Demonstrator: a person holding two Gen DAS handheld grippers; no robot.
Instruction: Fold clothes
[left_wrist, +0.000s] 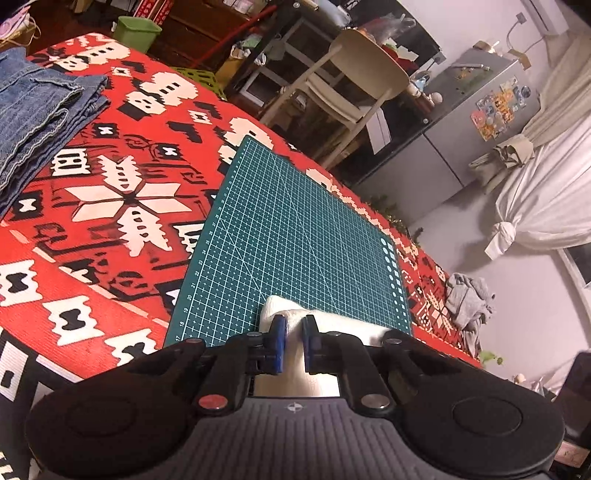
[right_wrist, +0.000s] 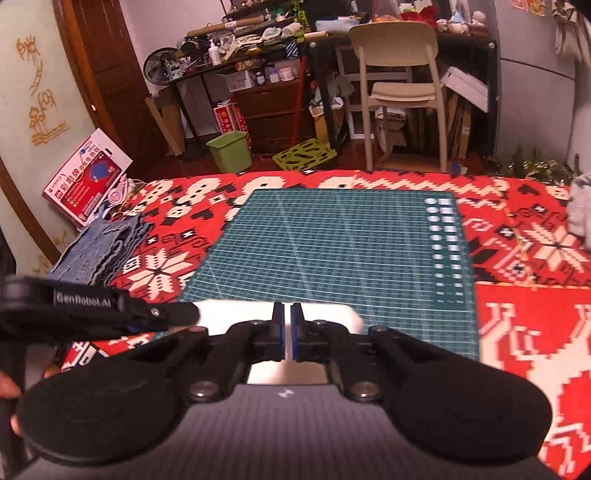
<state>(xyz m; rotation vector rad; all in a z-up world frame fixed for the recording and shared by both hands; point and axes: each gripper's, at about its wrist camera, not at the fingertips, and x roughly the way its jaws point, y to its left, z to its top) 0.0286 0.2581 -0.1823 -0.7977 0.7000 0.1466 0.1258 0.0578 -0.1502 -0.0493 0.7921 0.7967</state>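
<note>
Two grippers are ours: the left gripper (left_wrist: 292, 325) is clamped on a white cloth (left_wrist: 332, 325) at the lower middle of its view, and the right gripper (right_wrist: 287, 314) pinches the same pale cloth (right_wrist: 236, 314), jaws nearly together. We count one green cutting mat (left_wrist: 295, 221), one folded stack of jeans (left_wrist: 37, 122) at upper left, one crumpled grey garment (left_wrist: 467, 302) at right, one cream chair (right_wrist: 402, 85) and one green bin (right_wrist: 229, 149) beyond. The cloth looks soft and textured (partly hidden behind our fingers), lying on the mat's near edge over a red patterned blanket (left_wrist: 92, 221).
</note>
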